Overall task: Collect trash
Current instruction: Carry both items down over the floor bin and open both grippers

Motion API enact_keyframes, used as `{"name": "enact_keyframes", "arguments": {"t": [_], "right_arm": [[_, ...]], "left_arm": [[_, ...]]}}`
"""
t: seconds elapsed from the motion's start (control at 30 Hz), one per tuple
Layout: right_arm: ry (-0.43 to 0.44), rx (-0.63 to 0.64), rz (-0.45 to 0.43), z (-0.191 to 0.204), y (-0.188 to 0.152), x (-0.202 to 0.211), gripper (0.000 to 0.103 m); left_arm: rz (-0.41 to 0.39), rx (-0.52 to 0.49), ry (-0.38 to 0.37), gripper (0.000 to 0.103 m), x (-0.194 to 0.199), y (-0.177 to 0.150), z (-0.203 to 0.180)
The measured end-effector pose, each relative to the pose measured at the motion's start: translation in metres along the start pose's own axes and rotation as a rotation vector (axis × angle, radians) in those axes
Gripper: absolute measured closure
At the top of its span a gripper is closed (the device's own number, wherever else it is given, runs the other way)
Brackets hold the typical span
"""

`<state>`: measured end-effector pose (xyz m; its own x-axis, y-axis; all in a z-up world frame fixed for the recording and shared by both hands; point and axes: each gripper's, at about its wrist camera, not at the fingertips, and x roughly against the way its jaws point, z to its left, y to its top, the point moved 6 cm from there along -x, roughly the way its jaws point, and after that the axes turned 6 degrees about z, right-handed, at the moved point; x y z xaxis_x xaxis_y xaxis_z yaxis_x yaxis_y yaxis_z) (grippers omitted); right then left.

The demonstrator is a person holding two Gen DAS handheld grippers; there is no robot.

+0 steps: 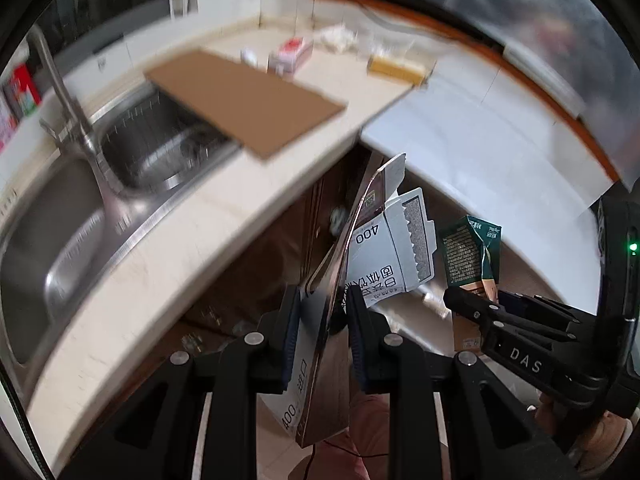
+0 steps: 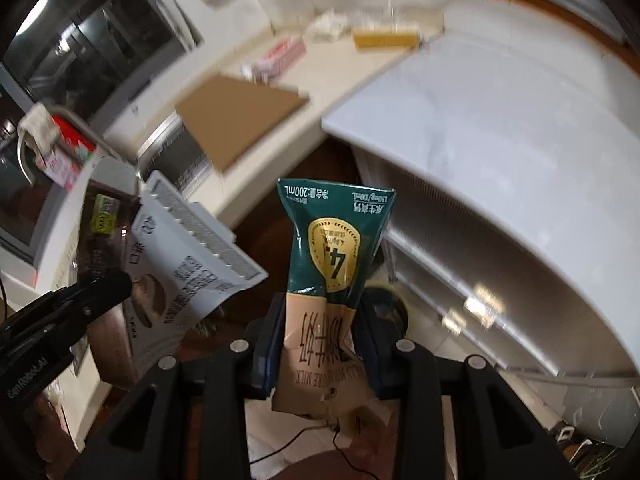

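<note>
My left gripper (image 1: 323,316) is shut on a flattened white and brown paper box (image 1: 384,248), held edge-on in the air in front of the counter. The box also shows in the right wrist view (image 2: 188,264), with the left gripper's finger (image 2: 96,292) on it. My right gripper (image 2: 320,328) is shut on a crushed green and tan milk carton (image 2: 336,248), held upright in the air. The carton (image 1: 472,252) and the right gripper (image 1: 472,304) also show at the right of the left wrist view.
A cream counter (image 1: 168,248) holds a steel double sink (image 1: 72,208) with a tap (image 1: 68,92), a brown board (image 1: 244,100) over the sink, a red and white box (image 1: 292,52) and a yellow box (image 1: 396,66). A white appliance top (image 2: 500,128) stands right.
</note>
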<state>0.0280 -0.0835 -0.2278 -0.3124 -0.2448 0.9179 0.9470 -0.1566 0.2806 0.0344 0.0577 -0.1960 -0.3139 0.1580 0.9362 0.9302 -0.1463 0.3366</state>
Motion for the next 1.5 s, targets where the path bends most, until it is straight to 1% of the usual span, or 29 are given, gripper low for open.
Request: {"name": "enact_keyframes", "arguments": {"t": [0.07, 0.2, 0.3, 0.37, 0.6, 0.7, 0.73, 0.77, 0.9, 0.93, 0.97, 1.0, 1.03, 1.07, 1.13, 1.2, 1.3, 1.37, 1.43, 1.5], "right_arm": [[-0.006, 0.007, 0.052, -0.004, -0.013, -0.023, 0.069], [-0.016, 0.005, 0.126, -0.017, -0.03, -0.073, 0.069], [-0.015, 0.01, 0.178, -0.03, -0.044, -0.12, 0.069], [-0.02, 0.017, 0.2, -0.039, -0.049, -0.148, 0.069], [-0.033, 0.012, 0.27, -0.082, -0.071, -0.269, 0.069], [-0.043, 0.021, 0.292, -0.097, -0.077, -0.322, 0.069], [-0.047, 0.025, 0.297, -0.101, -0.079, -0.338, 0.069], [-0.048, 0.032, 0.283, -0.104, -0.079, -0.353, 0.069], [-0.047, 0.046, 0.312, -0.118, -0.079, -0.403, 0.068], [-0.043, 0.049, 0.319, -0.12, -0.079, -0.411, 0.068], [-0.042, 0.055, 0.326, -0.122, -0.079, -0.418, 0.068], [-0.045, 0.068, 0.336, -0.123, -0.08, -0.426, 0.067], [-0.048, 0.077, 0.342, -0.124, -0.08, -0.43, 0.064], [-0.047, 0.088, 0.345, -0.125, -0.08, -0.434, 0.061], [-0.039, 0.095, 0.338, -0.125, -0.081, -0.437, 0.053], [-0.029, 0.092, 0.335, -0.125, -0.082, -0.441, 0.05], [-0.022, 0.078, 0.355, -0.129, -0.085, -0.445, 0.05], [-0.019, 0.076, 0.352, -0.13, -0.085, -0.444, 0.05], [-0.033, 0.092, 0.345, -0.13, -0.085, -0.442, 0.05], [-0.038, 0.103, 0.35, -0.127, -0.085, -0.441, 0.05]], "left_arm": [[0.03, 0.006, 0.0, 0.082, -0.027, -0.011, 0.002], [0.092, 0.029, 0.002, 0.082, -0.087, -0.031, 0.008], [0.146, 0.056, -0.006, 0.082, -0.145, -0.048, 0.013], [0.163, 0.065, -0.001, 0.082, -0.177, -0.057, 0.015], [0.216, 0.1, 0.033, 0.082, -0.307, -0.083, 0.026], [0.236, 0.105, 0.043, 0.081, -0.354, -0.092, 0.027], [0.239, 0.102, 0.049, 0.081, -0.366, -0.095, 0.03], [0.242, 0.097, 0.056, 0.081, -0.377, -0.096, 0.028], [0.273, 0.085, 0.071, 0.08, -0.428, -0.109, 0.034], [0.28, 0.087, 0.071, 0.077, -0.436, -0.113, 0.039], [0.288, 0.091, 0.074, 0.068, -0.443, -0.112, 0.04], [0.293, 0.093, 0.081, 0.061, -0.449, -0.112, 0.042], [0.293, 0.096, 0.088, 0.048, -0.454, -0.112, 0.044], [0.29, 0.098, 0.095, 0.044, -0.457, -0.111, 0.046], [0.286, 0.099, 0.11, 0.044, -0.463, -0.11, 0.049], [0.298, 0.106, 0.128, 0.044, -0.469, -0.11, 0.052], [0.315, 0.129, 0.127, 0.044, -0.477, -0.109, 0.056], [0.32, 0.139, 0.129, 0.044, -0.477, -0.11, 0.057], [0.32, 0.134, 0.128, 0.044, -0.48, -0.111, 0.056], [0.32, 0.123, 0.142, 0.044, -0.48, -0.112, 0.055]]}}
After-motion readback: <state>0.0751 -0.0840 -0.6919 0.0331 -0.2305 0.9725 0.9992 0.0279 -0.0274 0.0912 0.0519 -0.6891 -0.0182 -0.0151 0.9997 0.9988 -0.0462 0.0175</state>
